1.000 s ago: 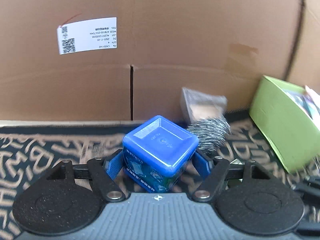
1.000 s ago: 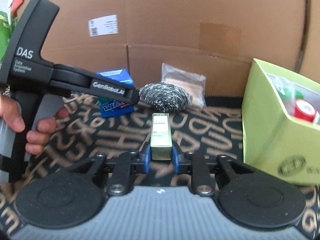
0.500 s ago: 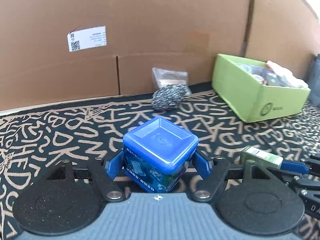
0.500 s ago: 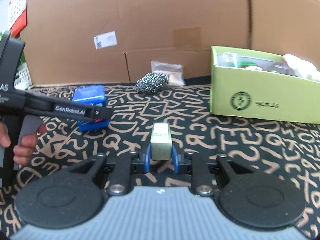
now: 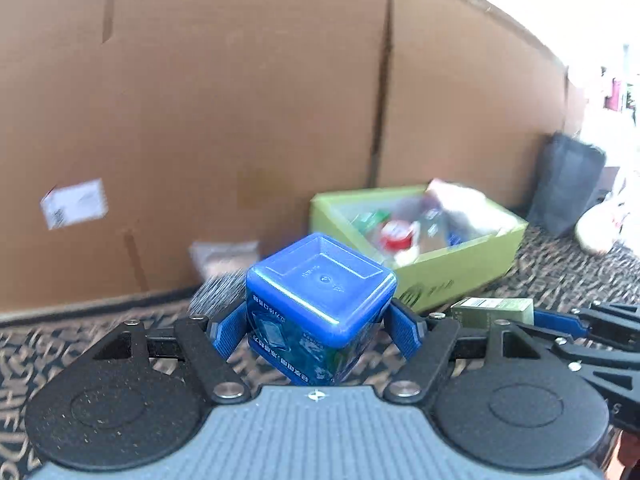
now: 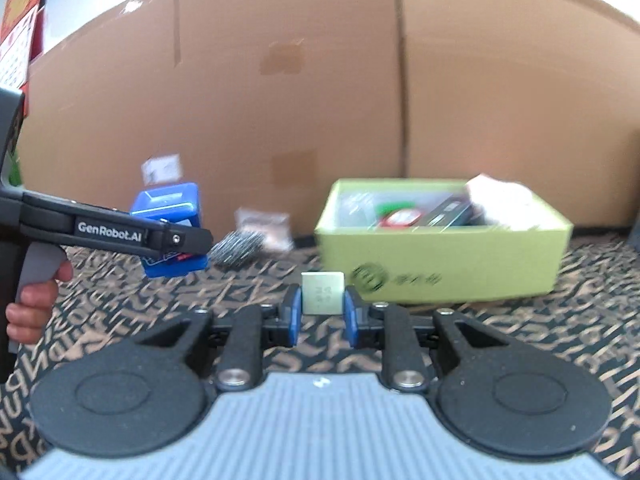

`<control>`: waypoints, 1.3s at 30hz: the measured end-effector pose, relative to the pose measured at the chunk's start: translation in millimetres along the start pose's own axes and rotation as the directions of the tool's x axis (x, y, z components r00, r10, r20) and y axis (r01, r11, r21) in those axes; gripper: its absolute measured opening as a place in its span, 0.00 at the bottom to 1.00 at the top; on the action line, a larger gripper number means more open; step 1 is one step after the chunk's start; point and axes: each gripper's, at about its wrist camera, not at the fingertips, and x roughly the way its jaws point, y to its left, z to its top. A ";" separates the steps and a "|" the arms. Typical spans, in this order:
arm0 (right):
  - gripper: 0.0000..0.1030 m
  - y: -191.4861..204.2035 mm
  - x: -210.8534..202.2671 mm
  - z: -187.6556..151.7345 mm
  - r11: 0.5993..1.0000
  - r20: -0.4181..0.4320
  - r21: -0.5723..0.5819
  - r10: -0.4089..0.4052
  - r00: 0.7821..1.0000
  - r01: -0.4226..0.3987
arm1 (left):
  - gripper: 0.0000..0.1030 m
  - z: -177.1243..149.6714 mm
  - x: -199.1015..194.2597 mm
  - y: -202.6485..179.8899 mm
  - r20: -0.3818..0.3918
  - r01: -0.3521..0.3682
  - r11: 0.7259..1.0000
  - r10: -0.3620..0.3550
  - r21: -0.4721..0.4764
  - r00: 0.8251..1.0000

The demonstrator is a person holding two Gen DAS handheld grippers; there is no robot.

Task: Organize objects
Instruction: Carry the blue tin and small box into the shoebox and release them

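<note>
1. Landmark: the green box [image 6: 442, 268], open-topped and already holding several items, stands on the patterned mat [image 6: 520, 344] against the cardboard wall [image 6: 320, 100].
2. Left gripper [image 5: 316, 330]: its blue pads pinch the blue cube-shaped container [image 5: 320, 308] from both sides. In the right wrist view this container [image 6: 170, 230] hangs clear of the mat, well to the left of the green box.
3. Right gripper [image 6: 320, 312]: its pads are pressed onto a small olive carton [image 6: 323, 293], which is held off the mat just in front of the green box's near wall.
4. Deciding relation: the green box lies ahead and slightly right of both grippers; the right gripper is judged the nearer. The olive carton's long axis points forward along the fingers, toward the box.
5. Judgement: each load must be raised above the near rim before release.
6. Unpicked: a steel scourer [image 6: 236, 248] and a clear packet [image 6: 262, 226] lie left of the green box, beside the wall.
</note>
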 end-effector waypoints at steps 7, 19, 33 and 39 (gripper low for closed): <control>0.21 -42.4 2.8 32.8 0.993 0.084 0.007 -0.121 0.989 0.121 | 0.75 52.2 40.0 -42.8 0.053 0.080 0.995 -0.083 0.061 0.995; 0.21 -94.1 62.8 77.2 0.969 0.191 0.008 -0.243 0.951 0.246 | 0.75 81.3 128.2 -67.0 0.049 0.066 0.996 -0.068 0.057 0.996; 0.94 -97.3 99.0 22.2 0.938 0.104 -0.027 -0.341 0.934 0.346 | 0.87 32.7 115.9 -43.3 0.028 0.068 0.997 -0.069 0.033 0.997; 1.00 -80.5 80.8 35.0 0.949 0.110 -0.029 -0.309 0.945 0.314 | 0.89 34.4 79.6 -22.2 0.033 0.049 0.996 -0.047 -0.070 0.998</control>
